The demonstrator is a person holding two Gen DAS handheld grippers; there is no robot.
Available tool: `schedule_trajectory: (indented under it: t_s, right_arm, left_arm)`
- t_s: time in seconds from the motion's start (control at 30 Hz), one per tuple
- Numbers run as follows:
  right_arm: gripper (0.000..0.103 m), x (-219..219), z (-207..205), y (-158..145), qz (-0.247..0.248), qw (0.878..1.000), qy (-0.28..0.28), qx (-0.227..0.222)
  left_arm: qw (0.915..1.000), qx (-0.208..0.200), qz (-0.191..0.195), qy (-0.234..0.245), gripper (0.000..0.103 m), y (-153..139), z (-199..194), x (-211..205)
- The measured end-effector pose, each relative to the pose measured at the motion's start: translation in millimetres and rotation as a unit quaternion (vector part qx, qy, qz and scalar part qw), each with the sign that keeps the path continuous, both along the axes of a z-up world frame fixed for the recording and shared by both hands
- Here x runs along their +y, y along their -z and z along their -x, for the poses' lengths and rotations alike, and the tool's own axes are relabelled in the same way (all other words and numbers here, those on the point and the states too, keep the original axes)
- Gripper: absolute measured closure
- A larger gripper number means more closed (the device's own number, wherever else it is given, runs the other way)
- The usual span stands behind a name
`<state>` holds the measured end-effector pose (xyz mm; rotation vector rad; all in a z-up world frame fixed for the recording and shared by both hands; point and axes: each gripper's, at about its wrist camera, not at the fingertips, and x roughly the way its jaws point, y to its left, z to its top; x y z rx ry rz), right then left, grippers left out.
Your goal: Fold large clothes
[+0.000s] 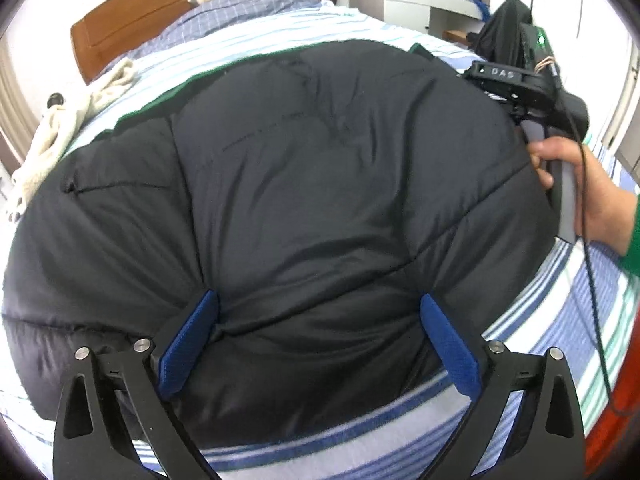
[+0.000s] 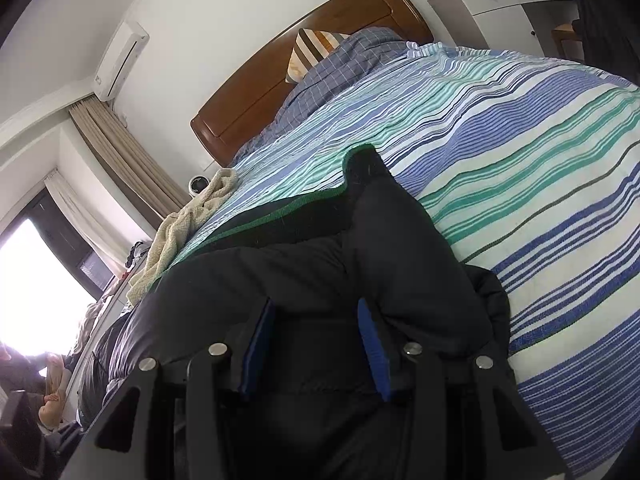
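On the bed [image 1: 520, 360], the left gripper [image 1: 320, 320] stands open over the jacket [image 1: 300, 180]; the right gripper [image 2: 316, 320] clamps its edge.

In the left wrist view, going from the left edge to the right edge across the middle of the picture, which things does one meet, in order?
Cream towel → black padded jacket → right gripper held in the person's hand → green sleeve.

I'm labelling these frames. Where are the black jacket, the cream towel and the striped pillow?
black jacket [image 1: 304, 168], left wrist view, on its quilted back.
cream towel [image 2: 180, 228], right wrist view, on its crumpled middle.
striped pillow [image 2: 314, 50], right wrist view, on its exposed corner.
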<state>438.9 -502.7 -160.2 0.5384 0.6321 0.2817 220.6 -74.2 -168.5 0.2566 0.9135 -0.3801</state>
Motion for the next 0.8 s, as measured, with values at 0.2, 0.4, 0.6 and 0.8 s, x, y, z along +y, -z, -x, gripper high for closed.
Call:
schedule_trajectory:
  t_s: [0.2,0.4,0.6,0.8]
  right_arm:
    - [0.060,1,0,0,0.002,1.000,0.001,0.002]
    - [0.060,0,-2,-4,-0.006,1.000,-0.002,0.016]
    - [0.052,-22,26,-25,-0.048,0.997,0.020,0.056]
    - [0.025,-62,141,-28,-0.104,0.989,0.086,0.052]
  left_arm:
    - [1.0000,0.005,-0.004,-0.003,0.002,-6,6,2]
    - [0.9999,0.010,0.003,-0.006,0.002,-24,58,10]
    - [0.9984,-0.006,0.002,-0.056,0.002,-40,96,53]
    - [0.9922,-0.006,0.006,-0.124,0.002,-43,107,103]
